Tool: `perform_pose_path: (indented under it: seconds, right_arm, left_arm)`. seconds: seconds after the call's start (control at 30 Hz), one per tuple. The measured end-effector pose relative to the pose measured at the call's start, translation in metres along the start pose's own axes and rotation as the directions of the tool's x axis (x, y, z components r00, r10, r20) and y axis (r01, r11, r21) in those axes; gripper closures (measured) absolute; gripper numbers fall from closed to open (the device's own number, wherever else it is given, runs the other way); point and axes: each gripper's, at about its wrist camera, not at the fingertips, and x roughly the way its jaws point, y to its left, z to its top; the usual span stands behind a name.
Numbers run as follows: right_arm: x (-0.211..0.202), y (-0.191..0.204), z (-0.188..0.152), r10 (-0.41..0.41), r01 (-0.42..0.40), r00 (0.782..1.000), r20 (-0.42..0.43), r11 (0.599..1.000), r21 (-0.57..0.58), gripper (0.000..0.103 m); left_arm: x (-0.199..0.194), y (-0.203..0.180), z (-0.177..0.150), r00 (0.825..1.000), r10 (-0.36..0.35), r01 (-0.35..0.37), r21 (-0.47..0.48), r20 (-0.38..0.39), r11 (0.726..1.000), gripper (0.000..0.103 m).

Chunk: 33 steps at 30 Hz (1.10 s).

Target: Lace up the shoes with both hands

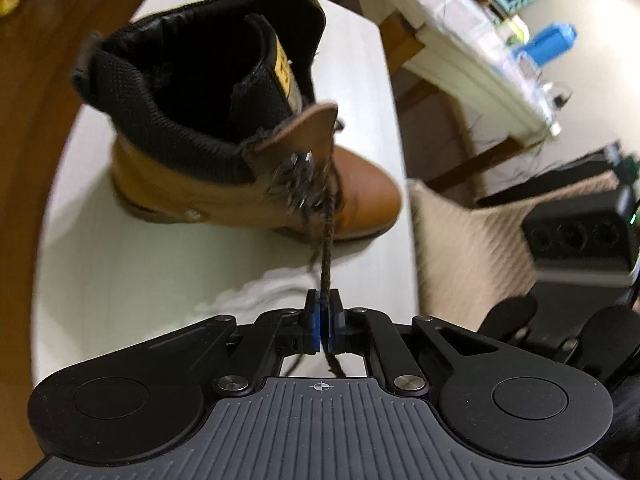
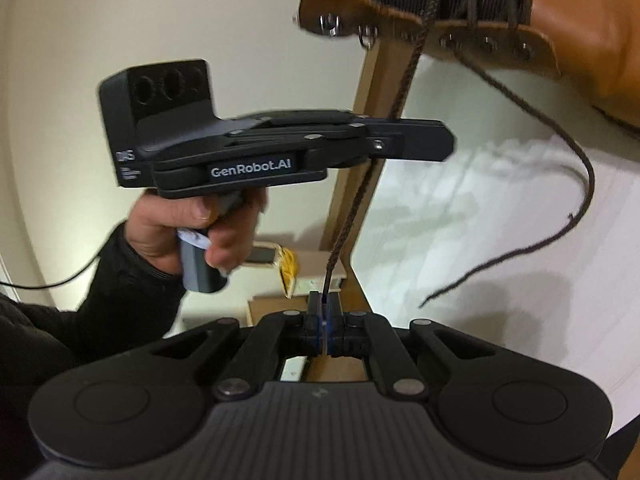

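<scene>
Nearest to us in the left wrist view, the left gripper [image 1: 322, 322] has its blue pads pressed together on a dark braided lace [image 1: 326, 240], whose short tail hangs out behind the pads. From there the lace runs taut up to the eyelets of the tan boot [image 1: 248, 152], which stands upright on the white table [image 1: 120, 264]. We cannot make out the eyelets clearly; they are smeared by blur. The boot's black padded collar gapes toward us and its inside is too dark to read. A yellow tag shows on the tongue, its print illegible. Right of the boot, past the table edge, lies a beige ribbed cushion [image 1: 472, 248], and beyond that the black body of the right gripper [image 1: 580, 236] is cut off by the frame edge.

From the right wrist view, the right gripper [image 2: 325, 312] likewise pinches a lace strand [image 2: 360, 184] between closed pads. That strand climbs to the boot [image 2: 568, 32], which is cropped at the top right corner so that only its eyelet flap and part of the toe show. A second, loose lace end [image 2: 576, 200] curls down from the boot and hangs free over the table [image 2: 480, 240]. Left of the boot, a hand [image 2: 188, 232] in a dark sleeve grips the handle of the left gripper [image 2: 436, 142], seen side-on and crossing in front of the taut strand.
</scene>
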Motion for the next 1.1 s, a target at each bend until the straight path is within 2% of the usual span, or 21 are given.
perform_pose_path:
  seconds: [0.13,0.2,0.33,0.5,0.67,0.77,0.9,0.97,1.1]
  right_arm:
    - [-0.008,-0.007,-0.004,-0.075,0.075,0.997,0.017,0.997,0.007,0.099]
    - [-0.010,-0.014,-0.002,-0.102,0.102,0.994,0.032,0.995,0.021,0.099]
    - [-0.020,-0.025,0.000,-0.149,0.146,0.987,0.063,0.988,0.055,0.099]
    - [-0.033,-0.033,0.003,-0.205,0.196,0.975,0.092,0.976,0.097,0.099]
    - [-0.042,-0.038,0.000,-0.242,0.227,0.964,0.108,0.965,0.130,0.099]
    - [-0.041,-0.038,-0.002,-0.269,0.253,0.957,0.110,0.958,0.135,0.096]
    - [-0.029,-0.032,-0.003,-0.339,0.331,0.935,0.103,0.940,0.083,0.088]
    - [-0.018,-0.032,-0.004,-0.371,0.367,0.926,0.075,0.928,0.061,0.088]
    - [-0.016,-0.028,-0.011,-0.386,0.384,0.922,0.042,0.922,0.043,0.088]
  left_arm:
    - [-0.013,0.009,-0.033,0.989,0.127,-0.126,0.027,-0.074,0.992,0.101]
    - [-0.012,0.020,-0.054,0.970,0.204,-0.202,0.029,-0.131,0.979,0.101]
    - [-0.004,0.040,-0.079,0.944,0.279,-0.280,0.022,-0.176,0.960,0.101]
    - [0.009,0.053,-0.088,0.926,0.334,-0.331,0.046,-0.176,0.942,0.101]
    - [0.006,0.066,-0.088,0.920,0.362,-0.362,0.032,-0.147,0.932,0.101]
    - [0.009,0.073,-0.087,0.915,0.383,-0.381,0.037,-0.124,0.924,0.101]
    - [0.016,0.076,-0.087,0.905,0.414,-0.412,0.039,-0.100,0.910,0.099]
    - [0.014,0.079,-0.091,0.905,0.416,-0.416,0.022,-0.083,0.909,0.094]
    - [0.009,0.081,-0.106,0.913,0.401,-0.401,0.016,-0.078,0.916,0.092]
